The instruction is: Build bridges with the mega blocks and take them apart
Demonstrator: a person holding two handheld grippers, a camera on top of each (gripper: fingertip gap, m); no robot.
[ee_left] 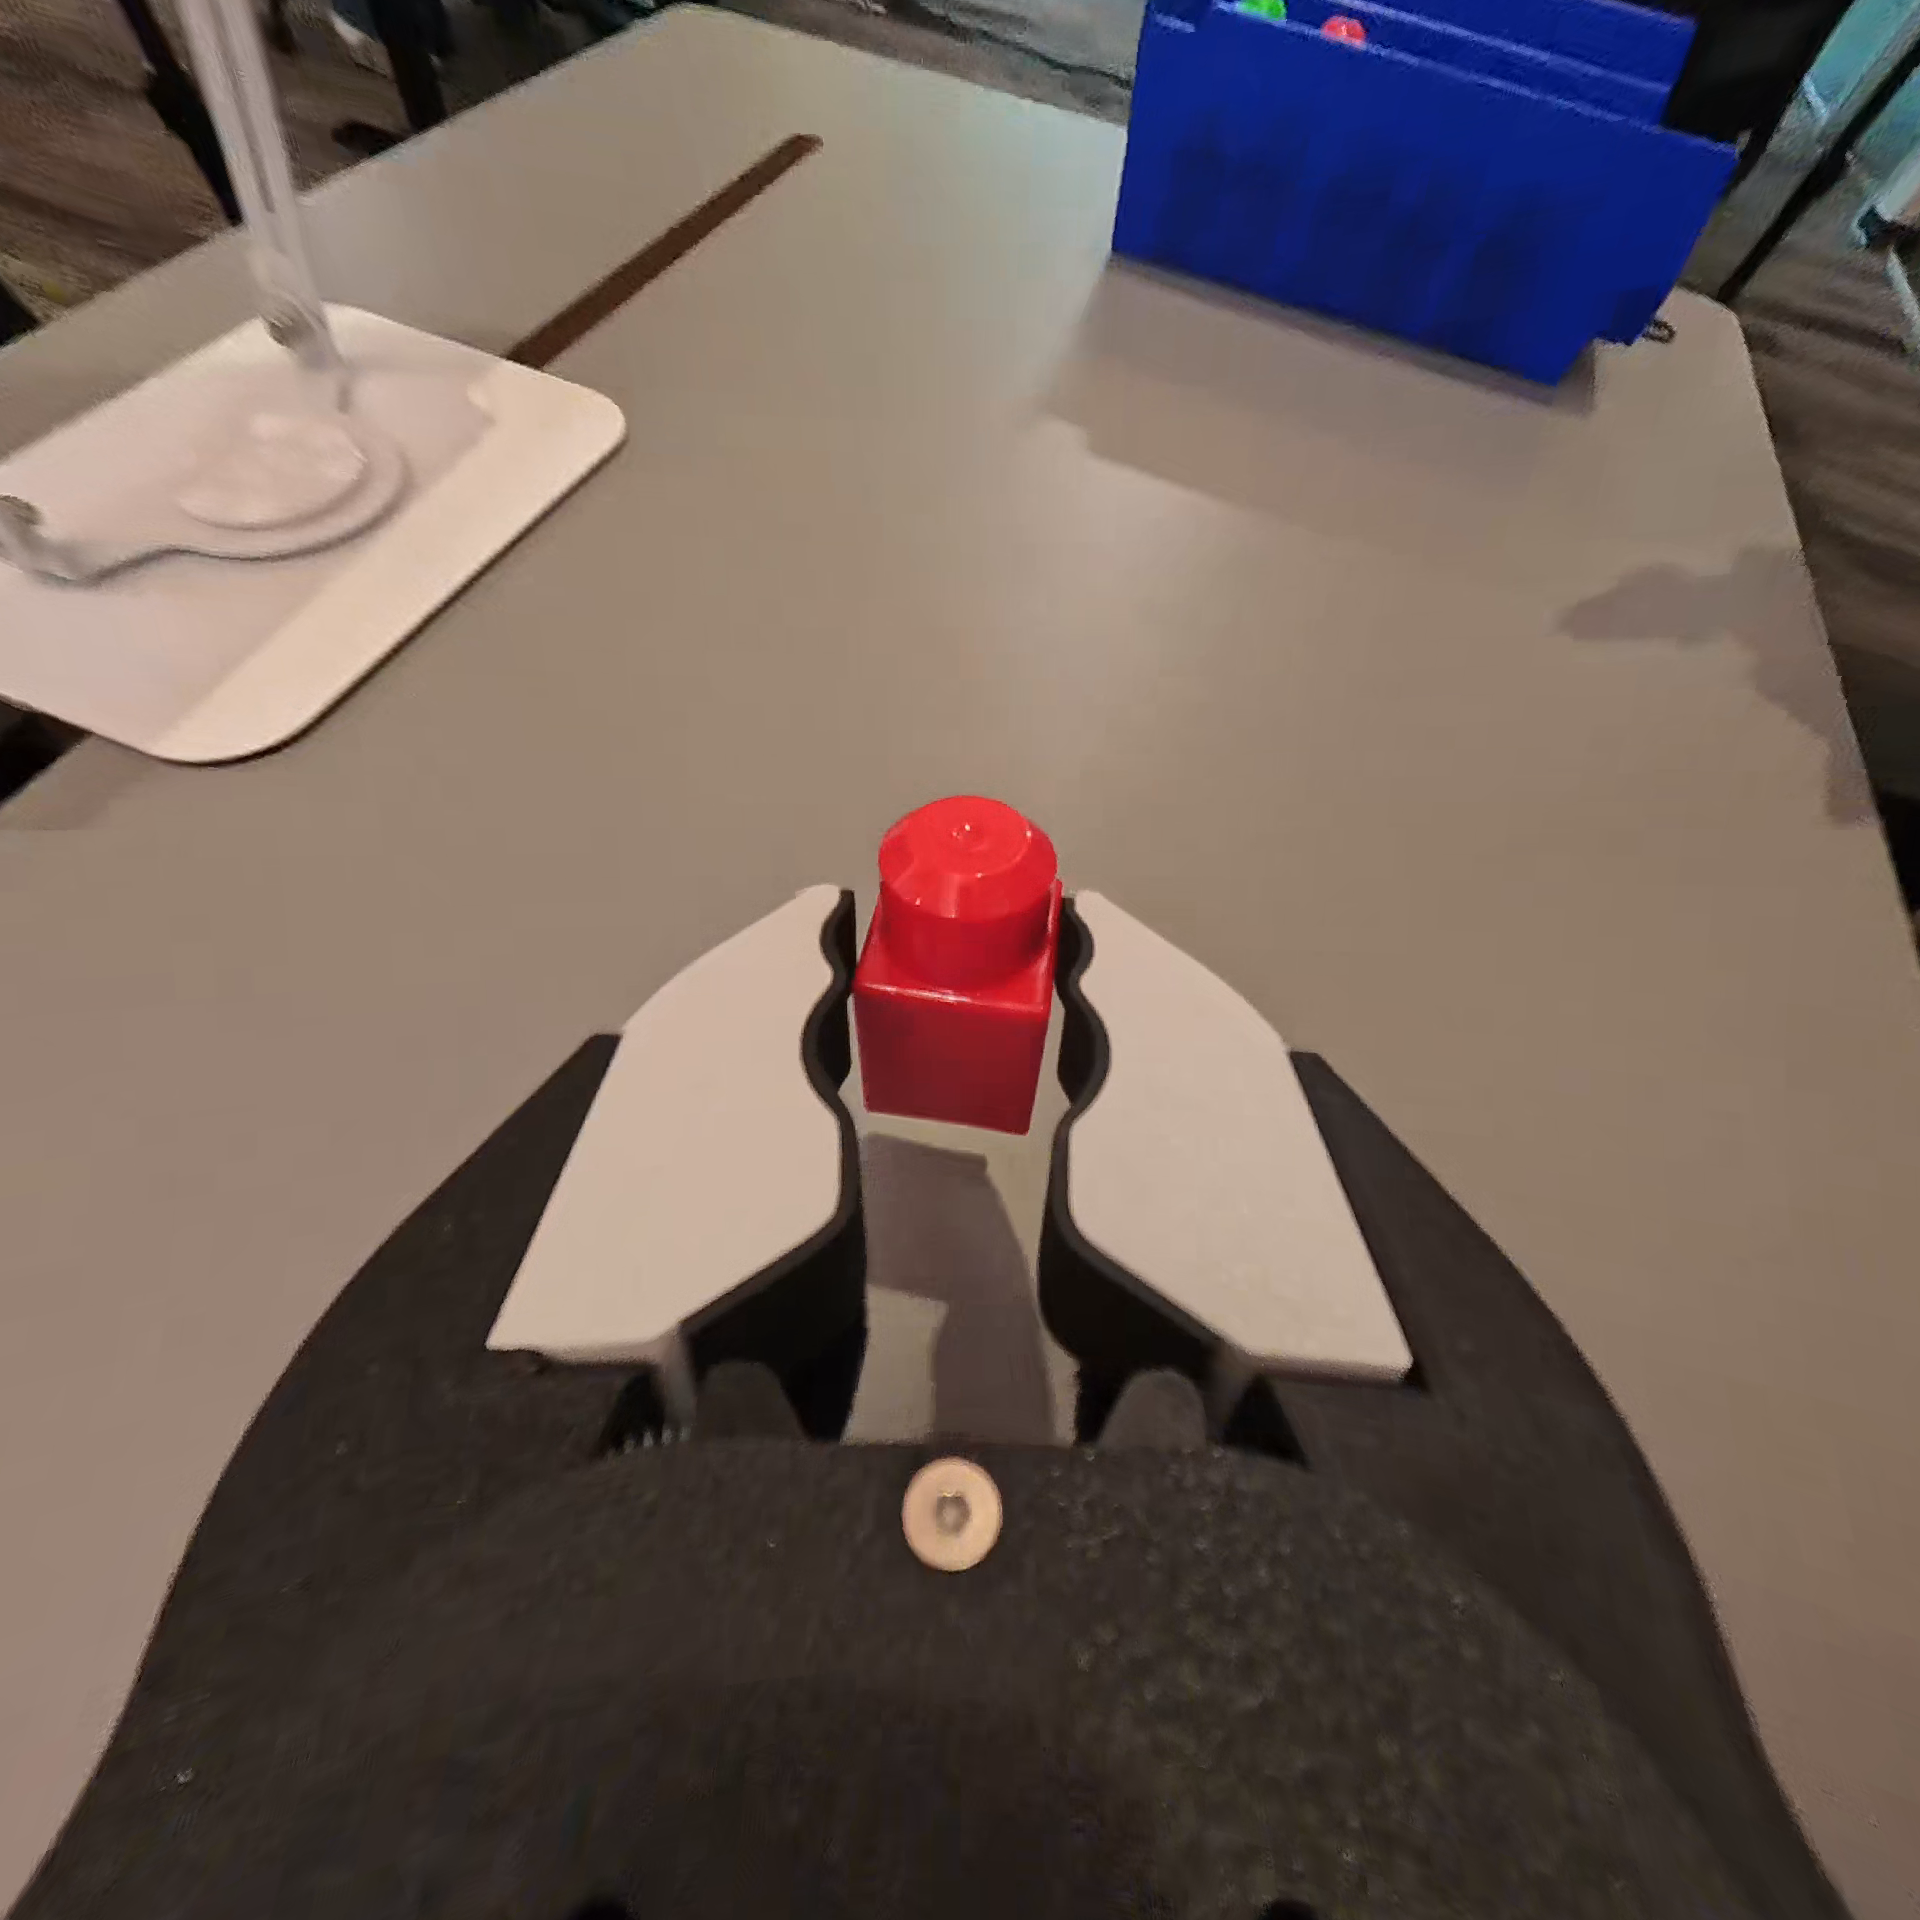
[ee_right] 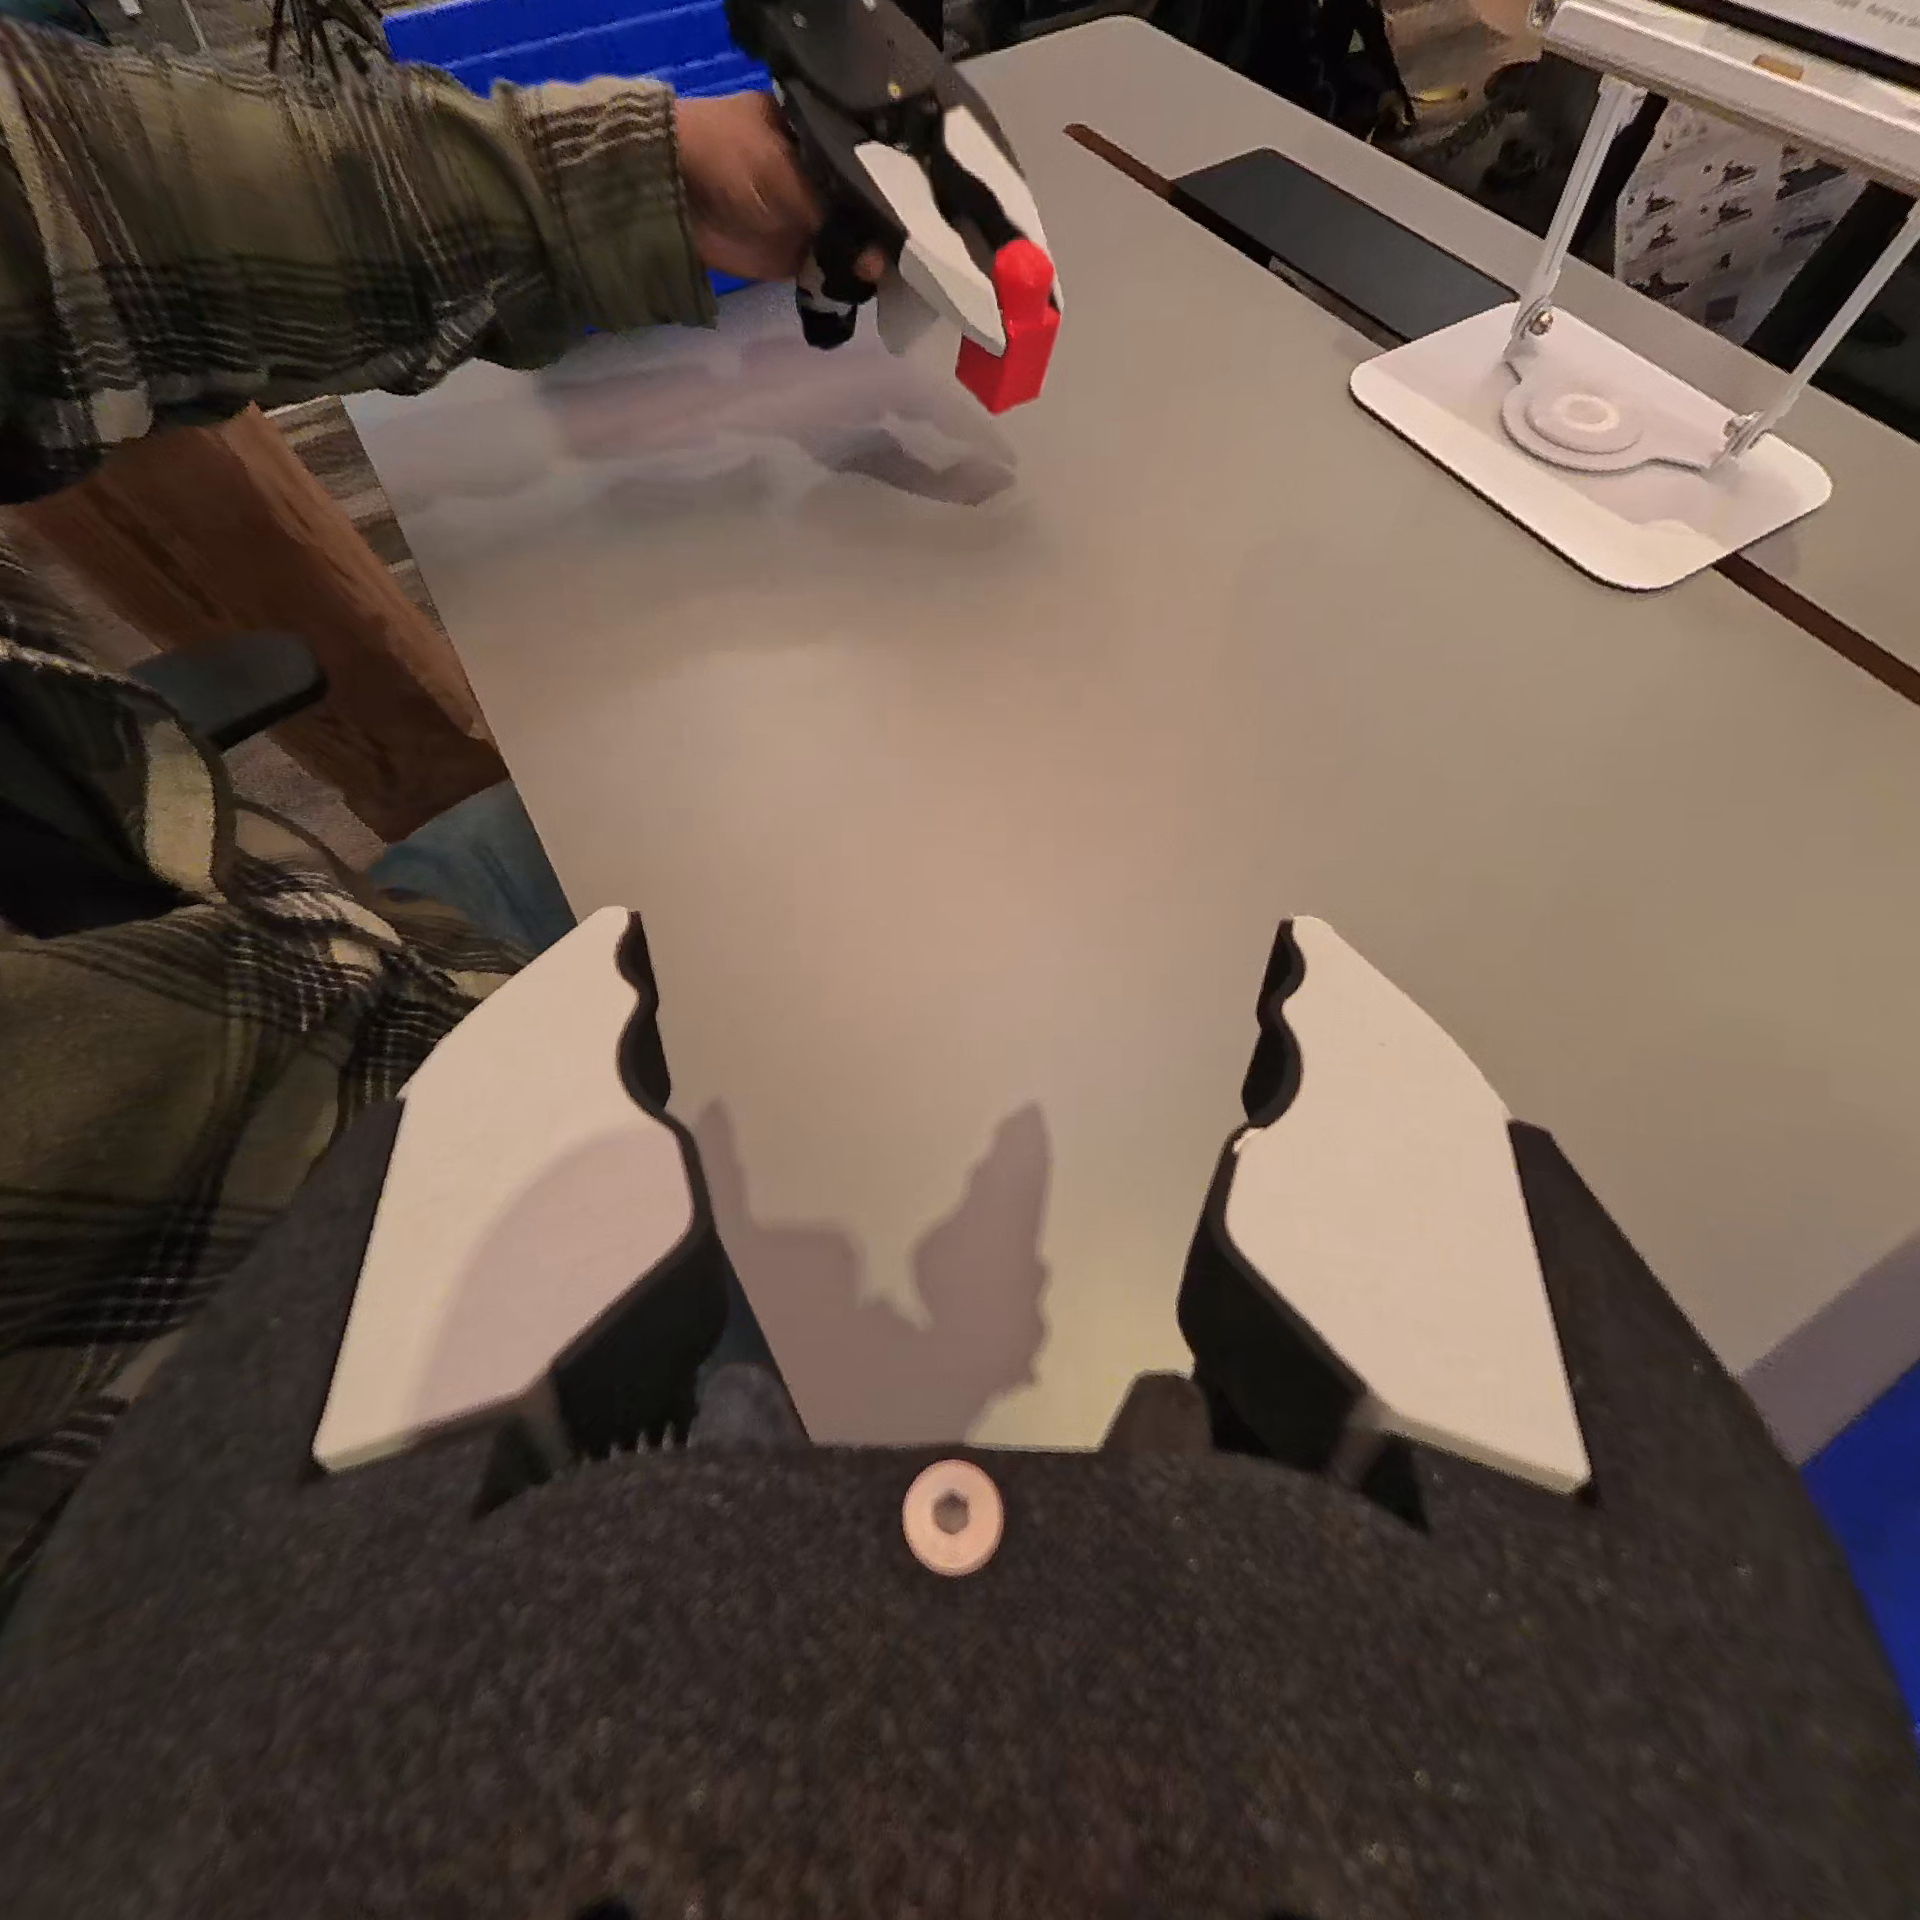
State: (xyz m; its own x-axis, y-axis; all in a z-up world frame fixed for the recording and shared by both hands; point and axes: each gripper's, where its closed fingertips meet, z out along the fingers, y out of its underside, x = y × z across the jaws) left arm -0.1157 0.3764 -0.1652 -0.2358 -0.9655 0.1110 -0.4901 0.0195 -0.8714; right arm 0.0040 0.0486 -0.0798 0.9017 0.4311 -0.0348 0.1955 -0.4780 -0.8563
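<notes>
My left gripper (ee_left: 956, 909) is shut on a small red single-stud block (ee_left: 951, 997) and holds it upright above the grey table (ee_left: 1247, 675). The right wrist view shows the same gripper (ee_right: 997, 301) at the upper left with the red block (ee_right: 1008, 332) in the air, tilted, its shadow on the table below. My right gripper (ee_right: 961, 935) is open and empty, low over the near part of the table. A blue bin (ee_left: 1403, 187) at the far right holds more blocks; a green and a red stud show above its rim.
A white stand with a flat base (ee_left: 281, 530) sits at the left; it also shows in the right wrist view (ee_right: 1590, 457). A dark slot (ee_left: 665, 249) runs along the table. A person's plaid sleeve (ee_right: 312, 208) reaches in from the left. A dark flat slab (ee_right: 1340, 239) lies at the far side. About 35 centimeters separates my left fingertips from my right. Measured from the fingertips, the flat base (ee_left: 281, 530) is 30 centimeters or so from the left gripper and 50 centimeters from the right. Seen from the right wrist view (ee_right: 1522, 409) as well.
</notes>
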